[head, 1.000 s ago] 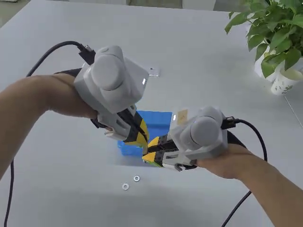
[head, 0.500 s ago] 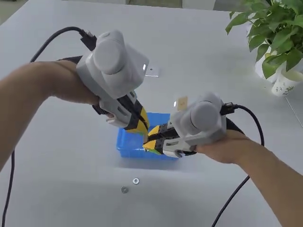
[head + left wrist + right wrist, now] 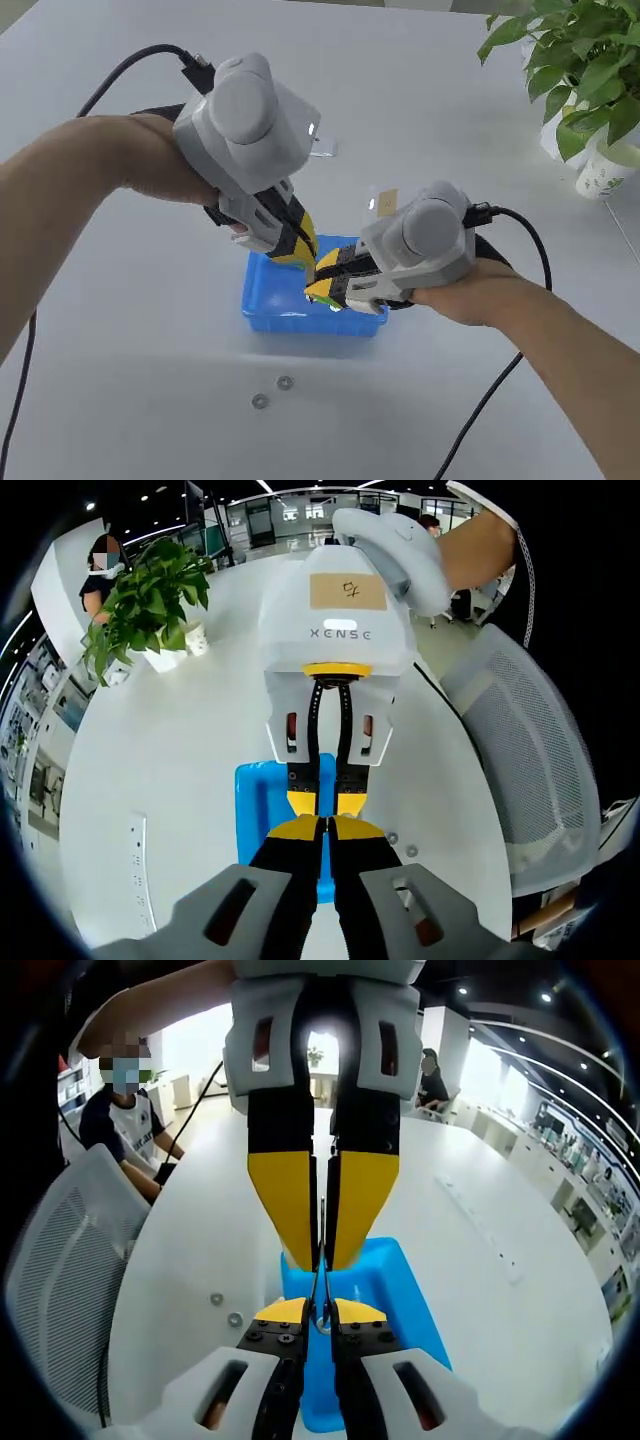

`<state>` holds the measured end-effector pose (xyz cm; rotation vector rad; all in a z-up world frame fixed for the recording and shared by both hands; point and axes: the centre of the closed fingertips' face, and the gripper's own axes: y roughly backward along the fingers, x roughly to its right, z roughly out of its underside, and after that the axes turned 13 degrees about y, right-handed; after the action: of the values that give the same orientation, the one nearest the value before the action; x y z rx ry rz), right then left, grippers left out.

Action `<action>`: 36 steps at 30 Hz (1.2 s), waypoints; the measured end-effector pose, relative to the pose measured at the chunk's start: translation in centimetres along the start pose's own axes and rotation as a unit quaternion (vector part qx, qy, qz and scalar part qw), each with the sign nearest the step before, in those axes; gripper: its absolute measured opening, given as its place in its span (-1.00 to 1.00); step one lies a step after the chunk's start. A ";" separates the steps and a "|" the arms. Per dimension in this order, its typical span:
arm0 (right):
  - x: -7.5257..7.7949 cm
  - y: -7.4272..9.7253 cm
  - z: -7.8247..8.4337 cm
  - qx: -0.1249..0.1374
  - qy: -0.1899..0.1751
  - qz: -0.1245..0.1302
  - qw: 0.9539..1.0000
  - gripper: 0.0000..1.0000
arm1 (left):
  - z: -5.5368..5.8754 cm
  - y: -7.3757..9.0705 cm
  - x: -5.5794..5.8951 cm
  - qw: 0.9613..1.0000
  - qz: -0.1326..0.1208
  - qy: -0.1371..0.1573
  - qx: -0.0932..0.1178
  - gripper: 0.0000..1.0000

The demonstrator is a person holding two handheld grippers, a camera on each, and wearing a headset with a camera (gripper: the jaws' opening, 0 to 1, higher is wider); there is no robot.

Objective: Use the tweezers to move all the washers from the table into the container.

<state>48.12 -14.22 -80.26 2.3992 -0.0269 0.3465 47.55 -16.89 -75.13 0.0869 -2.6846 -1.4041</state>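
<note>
Here, above the white table, left gripper and right gripper jaws pinch tweezers over the blue container.

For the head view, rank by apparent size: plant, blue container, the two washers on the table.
1. Plant, though cropped and farther away.
2. Blue container, partly hidden.
3. The nearer washer and farther washer look alike, so they are not ranked.

- The head view looks steeply down from close above onto the blue container and the table.
- The left gripper view faces the right gripper from very near.
- The right gripper view faces back at the left gripper.
- All three views share the container and the washers.
</note>
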 end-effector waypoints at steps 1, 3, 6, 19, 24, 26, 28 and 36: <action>0.1 -0.1 0.1 -0.001 0.000 0.001 1.000 -0.82 | 0.1 -0.2 -0.1 1.000 0.000 -0.001 -0.001 -0.89; 0.2 -0.3 0.5 -0.004 -0.002 0.000 1.000 -0.82 | 0.1 -0.5 -0.3 1.000 0.001 -0.001 -0.002 -0.89; 0.4 -0.5 1.0 -0.007 -0.005 0.001 1.000 -0.81 | 0.2 -1.0 -0.8 1.000 0.002 -0.001 -0.002 -0.89; 1.1 -1.5 3.3 -0.016 -0.022 0.001 1.000 -0.81 | 0.7 -2.9 -2.2 1.000 0.001 -0.003 -0.004 -0.89; 1.4 -1.8 4.0 -0.020 -0.024 0.001 1.000 -0.81 | 0.8 -3.5 -2.7 1.000 0.000 -0.002 -0.003 -0.89; 1.5 -1.9 4.1 -0.021 -0.024 0.002 0.999 -0.81 | 0.8 -3.7 -2.8 1.000 0.000 -0.003 -0.003 -0.89; 1.6 -1.9 4.4 -0.023 -0.024 0.003 0.999 -0.81 | 0.8 -3.8 -3.0 1.000 -0.001 -0.004 -0.002 -0.89; 1.8 -2.2 5.1 -0.031 -0.026 0.002 0.999 -0.81 | 1.0 -4.4 -3.4 1.000 0.001 -0.003 -0.003 -0.89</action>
<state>51.33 -15.74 -84.90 2.3461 -0.0659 0.2816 50.85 -18.28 -79.57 0.0808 -2.6843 -1.4138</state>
